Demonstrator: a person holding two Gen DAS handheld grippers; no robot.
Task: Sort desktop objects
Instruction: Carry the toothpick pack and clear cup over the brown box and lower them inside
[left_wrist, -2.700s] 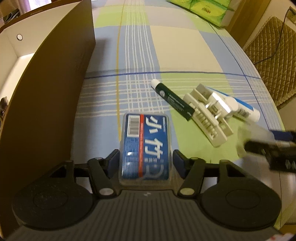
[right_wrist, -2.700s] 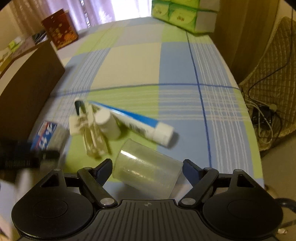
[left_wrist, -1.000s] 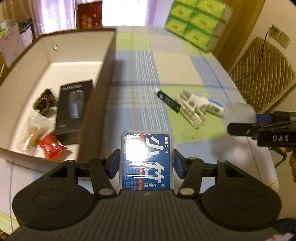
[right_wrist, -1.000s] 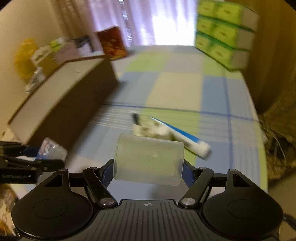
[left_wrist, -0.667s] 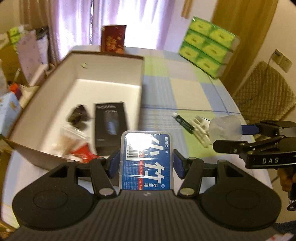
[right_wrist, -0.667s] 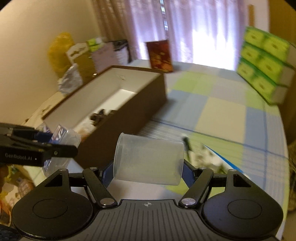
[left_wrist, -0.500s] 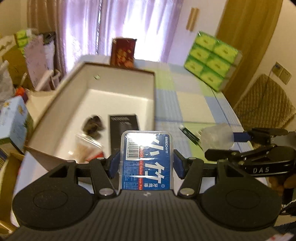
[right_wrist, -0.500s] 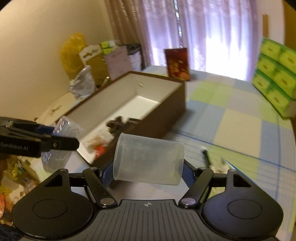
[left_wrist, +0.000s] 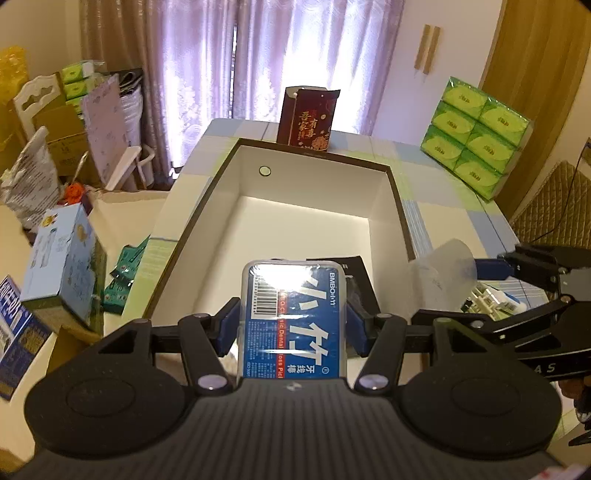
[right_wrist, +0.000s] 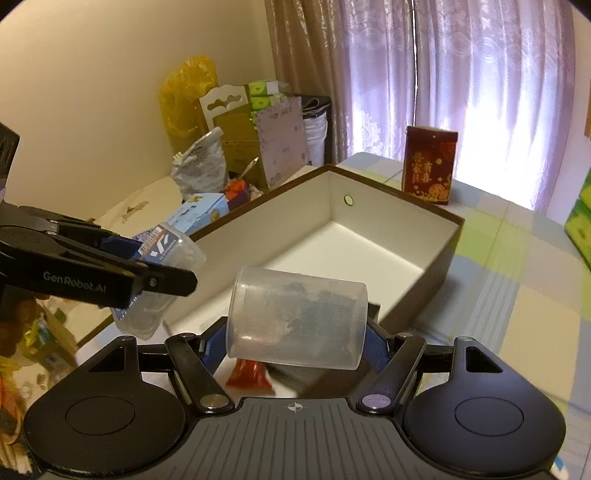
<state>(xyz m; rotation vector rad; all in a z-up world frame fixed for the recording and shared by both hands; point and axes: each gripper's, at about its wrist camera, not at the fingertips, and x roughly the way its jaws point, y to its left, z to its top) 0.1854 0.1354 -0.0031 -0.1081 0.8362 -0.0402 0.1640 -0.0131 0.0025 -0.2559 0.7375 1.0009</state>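
Note:
My left gripper (left_wrist: 293, 326) is shut on a clear box of dental floss picks with a blue label (left_wrist: 293, 317), held above the near end of the brown storage box (left_wrist: 399, 201). My right gripper (right_wrist: 295, 341) is shut on a translucent plastic cup (right_wrist: 297, 317) lying sideways, also over the box's near end (right_wrist: 448, 254). In the left wrist view the cup (left_wrist: 443, 273) and right gripper (left_wrist: 491, 291) hang at the right. The right wrist view shows the left gripper (right_wrist: 147, 264) and floss box (right_wrist: 162, 254) at the left. A black carton (left_wrist: 356, 277) and a red packet (right_wrist: 249, 373) lie inside.
A dark red gift box (left_wrist: 308, 118) stands behind the storage box. Green tissue packs (left_wrist: 476, 136) are stacked at the table's far right. A toothpaste tube (left_wrist: 511, 299) lies on the checked tablecloth. Cartons and bags (left_wrist: 62, 266) crowd the floor at the left.
Both grippers have lifted from the tablecloth with their objects and swung left over the storage box. The view has tilted up toward the curtains.

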